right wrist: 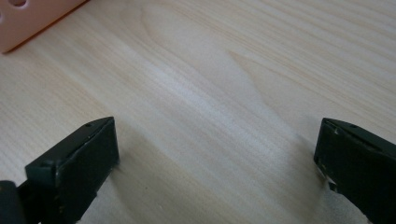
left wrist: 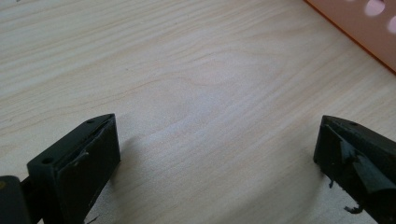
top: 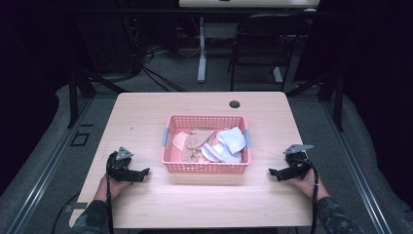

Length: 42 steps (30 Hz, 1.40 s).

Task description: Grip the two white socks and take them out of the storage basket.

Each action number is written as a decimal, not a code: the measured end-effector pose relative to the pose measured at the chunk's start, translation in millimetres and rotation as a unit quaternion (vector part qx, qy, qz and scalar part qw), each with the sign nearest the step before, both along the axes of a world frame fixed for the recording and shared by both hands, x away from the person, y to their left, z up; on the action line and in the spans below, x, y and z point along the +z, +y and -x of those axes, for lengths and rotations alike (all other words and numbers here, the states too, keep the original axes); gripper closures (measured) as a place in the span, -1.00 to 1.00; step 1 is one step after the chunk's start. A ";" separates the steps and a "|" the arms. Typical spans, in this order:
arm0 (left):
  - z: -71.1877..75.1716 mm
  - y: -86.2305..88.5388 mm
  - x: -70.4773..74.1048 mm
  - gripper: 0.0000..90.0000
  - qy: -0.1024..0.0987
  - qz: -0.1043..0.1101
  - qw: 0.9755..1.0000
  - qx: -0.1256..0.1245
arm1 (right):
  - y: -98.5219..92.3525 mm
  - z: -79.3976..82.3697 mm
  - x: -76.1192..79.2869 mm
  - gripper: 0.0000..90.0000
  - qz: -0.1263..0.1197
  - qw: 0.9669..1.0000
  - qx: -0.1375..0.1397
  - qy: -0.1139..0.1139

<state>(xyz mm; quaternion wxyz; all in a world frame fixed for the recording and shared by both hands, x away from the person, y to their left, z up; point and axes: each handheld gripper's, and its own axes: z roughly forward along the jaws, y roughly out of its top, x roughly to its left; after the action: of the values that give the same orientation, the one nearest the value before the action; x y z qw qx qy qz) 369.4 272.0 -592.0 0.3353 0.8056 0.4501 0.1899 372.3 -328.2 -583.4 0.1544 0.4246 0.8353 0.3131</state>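
High view first — where does everything sit?

— A pink basket [top: 206,168] stands at the middle of the desk [top: 146,112], a little toward the near edge. Inside lies a loose heap of cloths [top: 209,144], white, tan and peach, piled over one another.

— And the two tools?

— The left tool [top: 139,174] rests low on the desk near the left edge, just beside the basket's near-left corner. The right tool [top: 275,172] mirrors it near the right edge, both pointing inward at the basket.

— Are they gripping anything?

— No. In the left gripper view the black jaws stand wide apart with bare wood between them, and a corner of the basket's pink wall [left wrist: 364,32] shows at the top right. The right gripper view is the same: jaws released, nothing between, pink wall [right wrist: 32,23] at the top left.

— Why hold them like that?

— My guess is a ready stance: hands parked either side, jaws spread, so either one can go in for a cloth. The cloths look untouched, so the work seems not yet begun.
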 end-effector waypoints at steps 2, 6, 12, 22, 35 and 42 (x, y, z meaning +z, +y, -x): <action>0.0 0.0 0.0 -0.99 0.000 0.000 1.000 0.000 | -0.4 -1.2 0.5 -1.00 0.004 1.000 0.007 0.003; 0.0 0.0 0.0 -0.99 0.000 0.000 1.000 0.000 | 0.0 -2.0 1.8 -1.00 0.010 1.000 0.006 0.008; -0.4 0.3 0.0 -0.99 0.000 0.000 1.000 -0.003 | 5.0 -8.7 5.6 -1.00 0.026 0.999 -0.002 0.032; -0.4 0.2 0.0 -0.99 -0.001 -0.001 1.000 -0.006 | 10.6 -13.2 22.2 -1.00 0.049 0.997 0.001 0.056; -0.2 0.1 0.0 -0.99 -0.002 0.000 1.000 -0.005 | 25.2 -15.2 55.1 -1.00 0.036 0.998 0.025 0.053; -0.3 0.3 0.0 -0.99 -0.001 -0.001 1.000 -0.006 | 27.6 -16.6 55.0 -1.00 0.046 0.997 0.031 0.059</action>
<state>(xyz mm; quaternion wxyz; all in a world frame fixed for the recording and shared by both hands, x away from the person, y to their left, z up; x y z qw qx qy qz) 369.7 272.2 -592.0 0.3364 0.8081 0.4450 0.1890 388.9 -300.6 -528.4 0.1140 0.4086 0.8694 0.2533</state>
